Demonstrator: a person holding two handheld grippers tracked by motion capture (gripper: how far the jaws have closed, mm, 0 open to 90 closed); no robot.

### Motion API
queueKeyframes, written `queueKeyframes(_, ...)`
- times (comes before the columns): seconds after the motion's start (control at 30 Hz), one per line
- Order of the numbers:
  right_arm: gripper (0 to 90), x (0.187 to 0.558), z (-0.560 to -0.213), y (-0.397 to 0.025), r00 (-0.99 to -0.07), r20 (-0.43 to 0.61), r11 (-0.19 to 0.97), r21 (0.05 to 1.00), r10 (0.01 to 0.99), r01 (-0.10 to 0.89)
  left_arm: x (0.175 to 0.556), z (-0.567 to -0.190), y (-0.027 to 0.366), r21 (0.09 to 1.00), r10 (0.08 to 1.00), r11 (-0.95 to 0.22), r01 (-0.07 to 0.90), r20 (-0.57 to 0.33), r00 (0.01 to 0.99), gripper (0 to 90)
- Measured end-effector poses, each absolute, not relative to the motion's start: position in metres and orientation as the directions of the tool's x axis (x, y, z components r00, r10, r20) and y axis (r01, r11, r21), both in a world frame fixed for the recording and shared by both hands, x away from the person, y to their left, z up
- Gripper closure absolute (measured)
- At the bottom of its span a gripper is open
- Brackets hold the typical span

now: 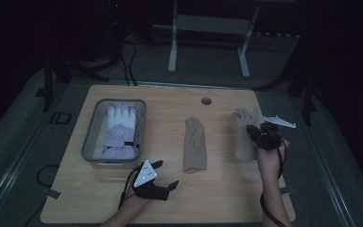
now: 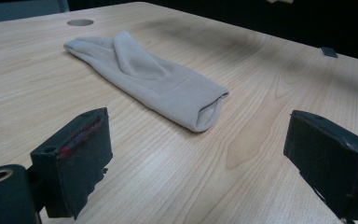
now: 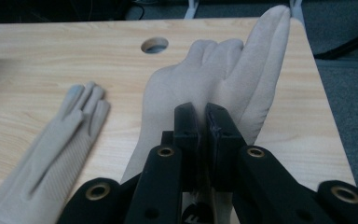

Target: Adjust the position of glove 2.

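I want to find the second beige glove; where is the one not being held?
In the high view the free beige glove lies flat mid-table, between the clear bin and the held beige glove, ahead of the open left tool.

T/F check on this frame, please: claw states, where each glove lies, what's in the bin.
1. The right claw is shut on the right beige glove. True.
2. The left claw is shut on the middle beige glove. False: its jaws stand wide apart, short of that glove's cuff, holding nothing.
3. The clear bin holds a white and lilac glove. True.
4. Both beige gloves lie inside the bin. False: both are on the wooden table, outside it.
5. The middle beige glove lies flat on the table. True.
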State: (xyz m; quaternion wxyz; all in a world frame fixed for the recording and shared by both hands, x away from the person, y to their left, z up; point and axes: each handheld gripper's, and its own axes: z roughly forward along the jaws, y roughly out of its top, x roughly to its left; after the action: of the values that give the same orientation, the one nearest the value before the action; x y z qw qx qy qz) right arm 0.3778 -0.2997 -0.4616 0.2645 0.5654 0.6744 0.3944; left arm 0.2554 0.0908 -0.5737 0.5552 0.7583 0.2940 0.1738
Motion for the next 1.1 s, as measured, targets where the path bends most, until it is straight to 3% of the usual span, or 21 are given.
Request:
queueKeyframes(0.47,83.8,0.374,-0.434,-0.257,-0.281,0.111,0.049,0.861,0.953,0.507,0.256,-0.574,0.091,0.944,0.638,-0.211,0.252,-0.062,0.768,7.9)
queueKeyframes(1.1,83.7,0.38,-0.45,-0.167,-0.381,0.15,0.081,0.846,0.912,0.527,0.255,-0.574,0.091,0.944,0.636,-0.213,0.251,-0.061,0.769,7.9)
